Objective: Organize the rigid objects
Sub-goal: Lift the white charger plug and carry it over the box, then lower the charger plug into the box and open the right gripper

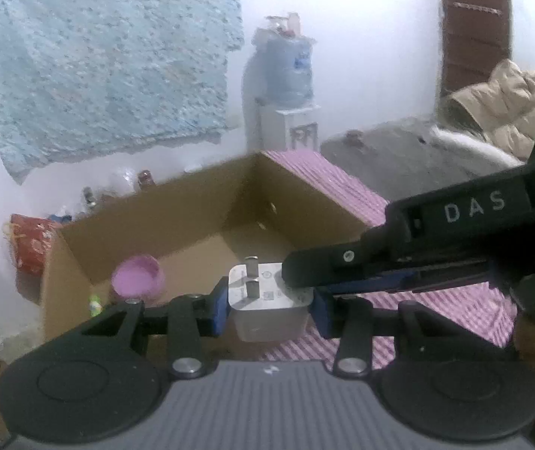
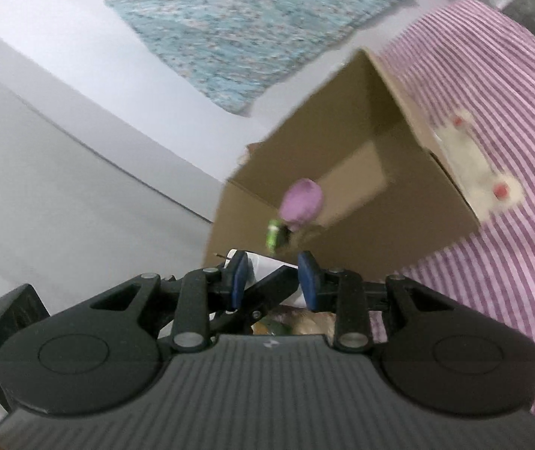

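My left gripper (image 1: 269, 309) is shut on a white plug adapter (image 1: 267, 300) with two metal prongs facing up, held at the near edge of an open cardboard box (image 1: 177, 202). A pink bowl (image 1: 138, 277) and a small green object (image 1: 95, 304) lie inside the box. The right gripper's black finger (image 1: 342, 266) reaches in from the right and touches the adapter's top. In the right wrist view, my right gripper (image 2: 273, 281) is open and empty, with the left gripper's linkage (image 2: 263, 296) between its blue pads. The box (image 2: 342, 150), pink bowl (image 2: 302, 200) and green object (image 2: 274, 236) lie ahead.
The box stands on a pink-striped cloth (image 1: 342, 183). A white skateboard toy with red wheels (image 2: 477, 165) lies beside the box. A water dispenser (image 1: 286, 86), a red bag (image 1: 29, 242), bottles (image 1: 143, 180) and a beige jacket (image 1: 500, 112) stand around. A blue cloth (image 1: 110, 63) hangs on the wall.
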Tool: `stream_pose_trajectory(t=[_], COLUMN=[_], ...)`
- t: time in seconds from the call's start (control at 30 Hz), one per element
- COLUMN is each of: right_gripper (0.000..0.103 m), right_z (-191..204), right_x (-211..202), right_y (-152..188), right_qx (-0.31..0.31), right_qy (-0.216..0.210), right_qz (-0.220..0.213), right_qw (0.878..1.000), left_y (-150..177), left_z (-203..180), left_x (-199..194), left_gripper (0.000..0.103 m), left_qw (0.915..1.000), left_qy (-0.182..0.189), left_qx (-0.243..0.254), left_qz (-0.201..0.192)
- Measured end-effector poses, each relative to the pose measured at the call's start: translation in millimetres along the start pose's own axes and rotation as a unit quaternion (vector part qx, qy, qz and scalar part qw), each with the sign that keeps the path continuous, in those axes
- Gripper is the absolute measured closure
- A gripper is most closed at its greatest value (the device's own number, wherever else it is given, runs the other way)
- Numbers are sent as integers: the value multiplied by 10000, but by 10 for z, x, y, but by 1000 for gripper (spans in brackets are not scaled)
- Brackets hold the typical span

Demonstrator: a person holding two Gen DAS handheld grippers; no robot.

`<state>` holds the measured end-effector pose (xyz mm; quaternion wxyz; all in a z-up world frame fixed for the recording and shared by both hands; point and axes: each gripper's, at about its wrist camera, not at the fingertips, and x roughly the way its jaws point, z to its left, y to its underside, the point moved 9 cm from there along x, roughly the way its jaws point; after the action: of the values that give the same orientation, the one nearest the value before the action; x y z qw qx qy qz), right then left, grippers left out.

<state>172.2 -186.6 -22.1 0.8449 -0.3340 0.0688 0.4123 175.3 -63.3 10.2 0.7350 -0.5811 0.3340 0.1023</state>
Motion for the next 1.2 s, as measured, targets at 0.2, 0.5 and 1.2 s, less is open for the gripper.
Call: stream_pose_trajectory(t=[0.2, 0.5, 1.2], right_gripper=[74, 74, 75], right_z=[273, 249, -353], right_x=[183, 894, 2227], right_y=[-374, -936, -1323], right_qx=[-285, -143, -483], right_qy=[-192, -5, 1162], right_qz=[69, 705, 1641], right_qw=[9994, 9974, 9784], left_y=[-354, -680, -478], left_z=[241, 676, 1066], left_x=[97, 827, 2054], left_gripper=[58, 58, 61], left_qw=[9996, 9934, 9719], left_qy=[-109, 57, 129], left_qx=[-254, -612, -1035], left_qz=[-26, 968, 2111])
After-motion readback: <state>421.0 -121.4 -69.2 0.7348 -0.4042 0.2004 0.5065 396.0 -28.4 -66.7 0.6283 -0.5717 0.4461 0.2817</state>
